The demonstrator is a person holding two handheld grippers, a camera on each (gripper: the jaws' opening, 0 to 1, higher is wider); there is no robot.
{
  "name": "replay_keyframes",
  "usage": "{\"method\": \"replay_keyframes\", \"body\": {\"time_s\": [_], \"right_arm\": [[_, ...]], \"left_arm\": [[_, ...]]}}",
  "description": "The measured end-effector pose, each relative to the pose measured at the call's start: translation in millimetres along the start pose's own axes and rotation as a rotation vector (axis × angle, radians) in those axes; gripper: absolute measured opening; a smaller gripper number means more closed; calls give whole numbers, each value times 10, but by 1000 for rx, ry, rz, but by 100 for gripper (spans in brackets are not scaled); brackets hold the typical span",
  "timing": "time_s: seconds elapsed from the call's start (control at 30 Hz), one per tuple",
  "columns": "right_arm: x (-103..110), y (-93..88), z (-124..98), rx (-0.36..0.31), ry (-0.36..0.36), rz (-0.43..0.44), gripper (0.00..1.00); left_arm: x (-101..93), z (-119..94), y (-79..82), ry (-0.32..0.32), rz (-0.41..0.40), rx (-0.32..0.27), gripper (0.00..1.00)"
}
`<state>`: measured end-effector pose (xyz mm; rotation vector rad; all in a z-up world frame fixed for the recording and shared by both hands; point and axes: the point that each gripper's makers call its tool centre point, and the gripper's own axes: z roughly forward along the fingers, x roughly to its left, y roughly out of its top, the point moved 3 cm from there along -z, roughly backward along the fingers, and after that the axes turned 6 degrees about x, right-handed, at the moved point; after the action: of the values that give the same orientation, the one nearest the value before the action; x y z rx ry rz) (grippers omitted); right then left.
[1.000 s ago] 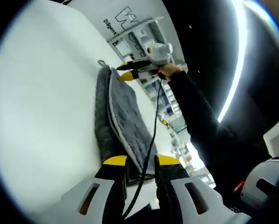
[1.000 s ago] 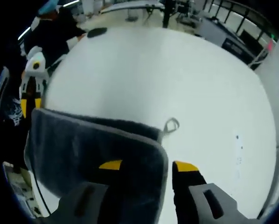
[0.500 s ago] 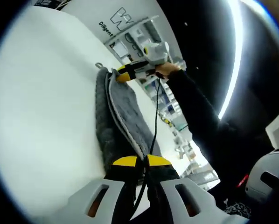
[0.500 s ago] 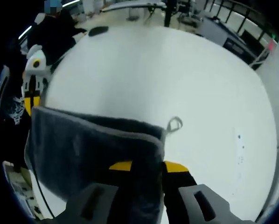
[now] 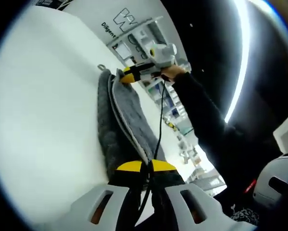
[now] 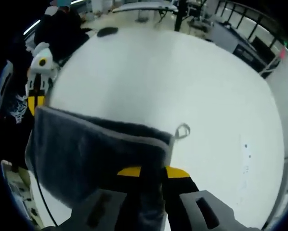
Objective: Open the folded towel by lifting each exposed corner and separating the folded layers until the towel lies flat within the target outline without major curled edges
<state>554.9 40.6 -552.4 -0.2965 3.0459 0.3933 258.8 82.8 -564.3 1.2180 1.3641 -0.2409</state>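
Folded grey towel, plush pile with paler stitched edging, lies on the smooth white bench; a small hanging loop sits at one corner. Left claw: yellow tips pinched tight on a near towel corner. Right claw: closed on the loop-end corner layer.

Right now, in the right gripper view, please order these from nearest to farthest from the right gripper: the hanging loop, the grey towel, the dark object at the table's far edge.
1. Grey towel: clamped between the right gripper fingers.
2. Hanging loop: just beyond, slightly right, on the table.
3. Dark object: far edge, upper left.
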Motion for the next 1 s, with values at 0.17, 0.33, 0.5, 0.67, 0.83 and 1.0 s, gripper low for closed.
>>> {"method": "replay_keyframes", "body": {"time_s": [0.17,0.33,0.5,0.67,0.83,1.0], "right_arm": [[22,13,67,17,5,-64,13],[61,-9,178,37,-1,-80,12],[54,-5,186,31,-3,-73,11],[89,-12,187,25,8,-68,2],[114,-12,170,22,4,-65,0],[124,-14,133,8,-1,-74,0]], "left_arm": [[2,-14,8,-1,-1,-4,2],[-7,-23,17,-7,0,-8,2],[-15,-12,13,-14,-3,-9,2],[-11,-15,20,-16,3,-9,2],[-9,-14,20,-18,7,-7,2],[-18,-7,13,-18,9,-7,2]]}}
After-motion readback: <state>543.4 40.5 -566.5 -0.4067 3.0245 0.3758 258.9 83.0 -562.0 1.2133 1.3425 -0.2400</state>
